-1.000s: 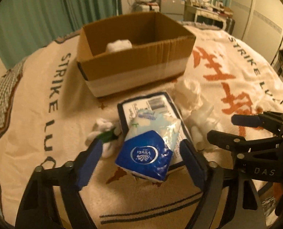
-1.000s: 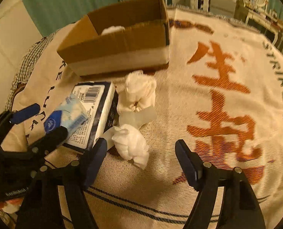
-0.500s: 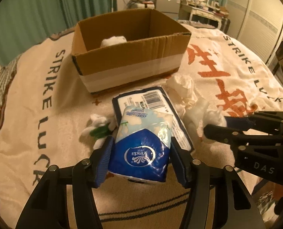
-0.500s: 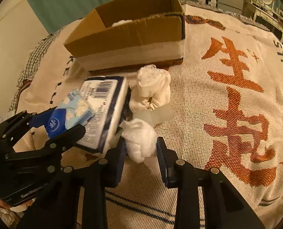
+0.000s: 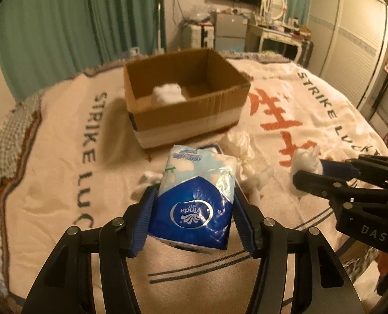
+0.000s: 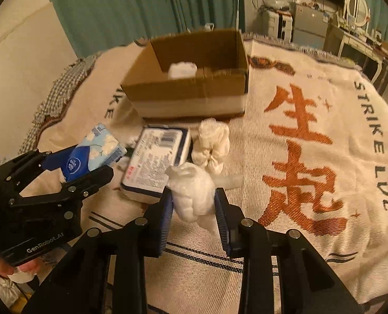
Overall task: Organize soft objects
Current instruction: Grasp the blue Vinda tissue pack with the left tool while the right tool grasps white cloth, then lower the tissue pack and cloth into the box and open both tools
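Observation:
My left gripper (image 5: 194,206) is shut on a blue and white Vinda tissue pack (image 5: 196,196) and holds it above the blanket; the pack also shows in the right wrist view (image 6: 89,154). My right gripper (image 6: 194,198) is shut on a white crumpled plastic wad (image 6: 194,193), lifted off the blanket; the wad also shows in the left wrist view (image 5: 305,162). An open cardboard box (image 5: 186,110) stands behind, with one white wad (image 5: 167,93) inside.
A larger flat tissue pack (image 6: 157,162) lies on the blanket in front of the box. A knotted white cloth bundle (image 6: 212,144) lies beside it. A small white piece (image 5: 148,178) lies left of the held pack. Furniture stands beyond the bed.
Both grippers closed, the left on the tissue pack and the right on the white wad. Both have lifted their objects off the blanket.

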`<action>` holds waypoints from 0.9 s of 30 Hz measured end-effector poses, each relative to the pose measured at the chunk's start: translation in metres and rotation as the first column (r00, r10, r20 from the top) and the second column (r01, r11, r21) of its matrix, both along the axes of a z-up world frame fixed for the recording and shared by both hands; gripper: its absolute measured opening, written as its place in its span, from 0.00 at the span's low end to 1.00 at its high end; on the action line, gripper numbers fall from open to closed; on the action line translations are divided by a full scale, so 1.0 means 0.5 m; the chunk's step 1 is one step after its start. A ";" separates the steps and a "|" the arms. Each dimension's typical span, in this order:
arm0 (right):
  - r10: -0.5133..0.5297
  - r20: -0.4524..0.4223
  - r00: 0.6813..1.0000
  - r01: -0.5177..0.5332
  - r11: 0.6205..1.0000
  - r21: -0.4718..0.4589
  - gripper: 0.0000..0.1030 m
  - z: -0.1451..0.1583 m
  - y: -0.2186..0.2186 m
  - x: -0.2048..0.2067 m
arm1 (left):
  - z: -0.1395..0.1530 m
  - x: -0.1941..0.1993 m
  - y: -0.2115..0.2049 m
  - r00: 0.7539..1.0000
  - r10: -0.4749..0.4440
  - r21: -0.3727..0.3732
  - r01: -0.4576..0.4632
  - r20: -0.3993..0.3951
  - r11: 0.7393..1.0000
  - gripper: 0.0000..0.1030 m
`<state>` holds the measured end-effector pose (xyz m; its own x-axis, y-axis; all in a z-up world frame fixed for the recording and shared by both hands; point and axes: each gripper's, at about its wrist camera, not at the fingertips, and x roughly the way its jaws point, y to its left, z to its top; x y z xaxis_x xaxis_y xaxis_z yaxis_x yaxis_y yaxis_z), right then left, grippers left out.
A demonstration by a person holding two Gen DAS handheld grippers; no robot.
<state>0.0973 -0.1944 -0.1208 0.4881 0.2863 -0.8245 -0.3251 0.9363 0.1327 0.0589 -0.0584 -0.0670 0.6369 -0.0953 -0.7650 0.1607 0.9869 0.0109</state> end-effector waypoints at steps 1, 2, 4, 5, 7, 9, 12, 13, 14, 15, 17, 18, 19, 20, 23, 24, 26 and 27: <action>0.003 0.021 1.000 -0.003 1.000 -0.004 0.30 0.015 0.002 -0.007 | 0.009 -0.005 -0.004 1.000 -0.004 0.007 0.004 0.015 1.000 0.54; 0.006 0.043 0.999 -0.006 1.000 -0.009 0.30 0.029 0.004 -0.014 | 0.018 -0.008 -0.006 1.000 -0.008 0.009 0.007 0.024 1.000 0.54; 0.018 0.076 0.997 -0.017 1.000 -0.011 0.30 0.055 0.010 -0.025 | 0.037 -0.007 -0.009 0.999 -0.011 0.003 0.011 0.036 1.000 0.54; 0.020 0.095 0.995 -0.018 1.000 -0.017 0.30 0.067 0.013 -0.027 | 0.045 -0.006 -0.010 0.999 -0.011 0.000 0.011 0.042 1.000 0.54; 0.026 0.125 0.992 -0.024 1.000 -0.018 0.30 0.092 0.017 -0.029 | 0.064 -0.001 -0.013 0.998 -0.016 -0.007 0.016 0.060 1.000 0.54; 0.030 0.155 0.987 -0.028 0.999 -0.015 0.30 0.120 0.019 -0.025 | 0.086 0.014 -0.015 0.996 -0.026 -0.012 0.027 0.087 1.000 0.54; 0.048 0.217 0.975 -0.042 0.999 -0.031 0.30 0.168 0.030 -0.001 | 0.117 0.051 -0.014 0.992 -0.020 -0.018 0.023 0.125 1.000 0.54; 0.052 0.228 0.972 -0.045 0.998 -0.035 0.30 0.179 0.033 0.007 | 0.131 0.071 -0.012 0.990 -0.016 -0.021 0.020 0.142 1.000 0.54; 0.055 0.239 0.969 -0.048 0.998 -0.036 0.30 0.191 0.036 0.020 | 0.141 0.086 -0.009 0.988 -0.012 -0.023 0.016 0.155 1.000 0.54; 0.055 0.251 0.966 -0.047 0.998 -0.037 0.30 0.203 0.038 0.034 | 0.151 0.101 -0.005 0.986 -0.007 -0.026 0.011 0.167 1.000 0.54; 0.050 0.276 0.960 -0.043 0.999 -0.030 0.30 0.230 0.042 0.074 | 0.167 0.129 0.003 0.983 0.008 -0.036 -0.002 0.185 0.999 0.54; 0.046 0.286 0.957 -0.041 0.999 -0.026 0.30 0.240 0.043 0.094 | 0.176 0.150 0.009 0.981 0.017 -0.045 -0.008 0.192 0.999 0.54; 0.044 0.294 0.955 -0.040 0.999 -0.021 0.30 0.248 0.044 0.110 | 0.184 0.169 0.014 0.980 0.023 -0.052 -0.013 0.198 0.999 0.54; 0.041 0.303 0.952 -0.038 0.999 -0.014 0.30 0.257 0.045 0.134 | 0.189 0.190 0.021 0.979 0.027 -0.059 -0.015 0.202 0.998 0.54; 0.039 0.315 0.948 -0.040 0.999 -0.003 0.30 0.270 0.049 0.195 | 0.196 0.248 0.026 0.978 0.019 -0.040 -0.011 0.208 0.999 0.54; 0.039 0.315 0.948 -0.040 0.999 -0.003 0.30 0.271 0.052 0.222 | 0.194 0.266 0.025 0.977 0.015 -0.020 -0.011 0.215 1.000 0.54; 0.041 0.312 0.949 -0.042 0.999 -0.003 0.30 0.266 0.058 0.269 | 0.183 0.304 0.022 0.976 0.000 0.017 -0.003 0.220 1.000 0.54; 0.043 0.310 0.950 -0.043 0.999 -0.007 0.30 0.263 0.061 0.292 | 0.179 0.314 0.021 0.976 -0.005 0.025 0.000 0.219 1.000 0.54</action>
<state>0.2435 -0.1641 0.0105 0.7066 0.3128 -0.6347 -0.3904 0.9205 0.0191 0.2162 -0.0477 0.0225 0.7890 -0.0800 -0.6092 0.1540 0.9856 0.0700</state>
